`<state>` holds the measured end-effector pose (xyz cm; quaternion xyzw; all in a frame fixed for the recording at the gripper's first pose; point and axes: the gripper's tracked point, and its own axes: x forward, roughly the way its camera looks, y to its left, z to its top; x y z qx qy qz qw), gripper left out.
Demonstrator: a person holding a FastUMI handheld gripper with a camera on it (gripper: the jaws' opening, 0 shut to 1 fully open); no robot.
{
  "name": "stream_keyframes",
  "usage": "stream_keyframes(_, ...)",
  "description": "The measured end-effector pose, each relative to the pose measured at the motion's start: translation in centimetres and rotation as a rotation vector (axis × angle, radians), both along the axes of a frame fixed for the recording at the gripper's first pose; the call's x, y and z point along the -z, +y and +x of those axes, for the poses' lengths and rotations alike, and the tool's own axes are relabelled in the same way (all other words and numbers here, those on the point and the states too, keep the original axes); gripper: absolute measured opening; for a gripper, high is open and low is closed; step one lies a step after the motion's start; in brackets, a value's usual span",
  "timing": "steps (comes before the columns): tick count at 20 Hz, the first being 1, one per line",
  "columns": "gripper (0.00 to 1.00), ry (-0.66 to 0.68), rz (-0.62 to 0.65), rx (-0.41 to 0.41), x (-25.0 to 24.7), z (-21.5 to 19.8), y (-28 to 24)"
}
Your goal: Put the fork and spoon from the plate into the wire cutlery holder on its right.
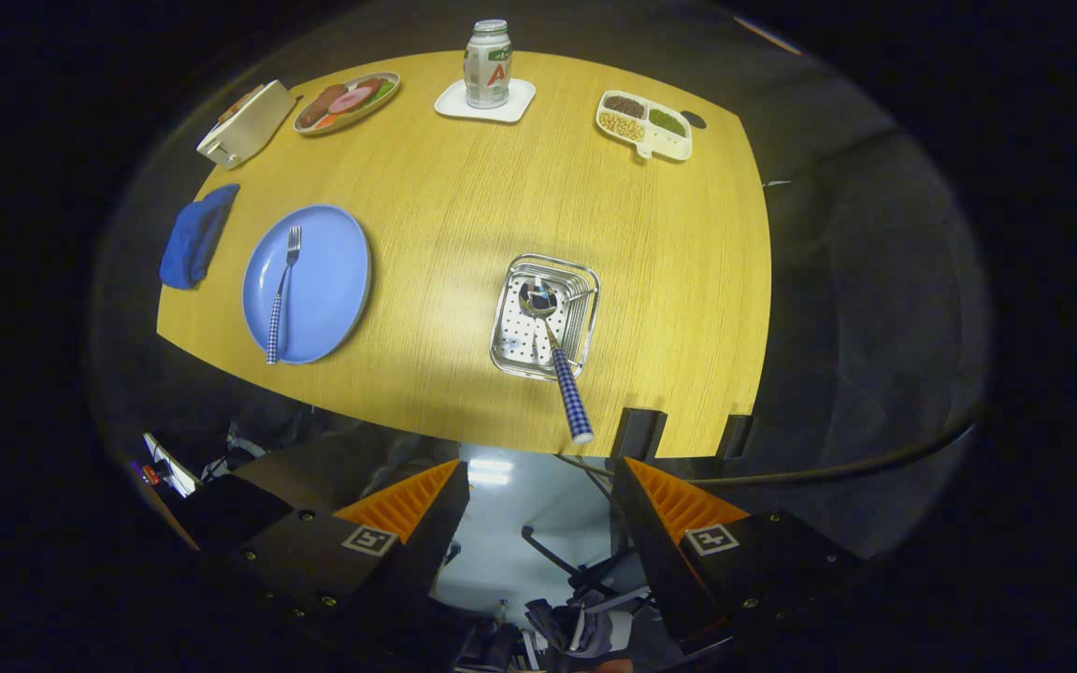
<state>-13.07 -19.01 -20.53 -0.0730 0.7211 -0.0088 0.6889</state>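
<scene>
Tongs (pixel 538 486) open, spoon (pixel 552 350) in holder (pixel 585 280)

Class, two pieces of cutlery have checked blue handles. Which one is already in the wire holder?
The spoon: its bowl sits in the wire holder, handle sticking out towards the open gripper. The fork lies on the blue plate.

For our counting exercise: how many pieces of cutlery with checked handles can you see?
2. The fork lies on the blue plate. The spoon stands in the wire cutlery holder, handle leaning out toward the open gripper, which holds nothing.
</scene>
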Motion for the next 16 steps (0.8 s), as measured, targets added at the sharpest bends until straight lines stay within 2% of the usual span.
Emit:
stream_keyframes(2,0.96,-0.058,-0.041,0.002,-0.6,-0.8,1.1)
stream_keyframes(6,0.96,-0.128,-0.044,0.03,-1.8,-1.9,5.3)
stream_keyframes(8,0.96,-0.129,-0.032,0.062,-1.9,-2.8,7.2)
stream_keyframes(13,0.96,-0.21,-0.004,0.073,-1.9,-2.9,11.0)
stream_keyframes(14,0.96,-0.207,0.006,0.088,-1.4,-3.2,11.8)
stream_keyframes(16,0.96,-0.169,0.036,0.07,-0.4,-3.6,13.6)
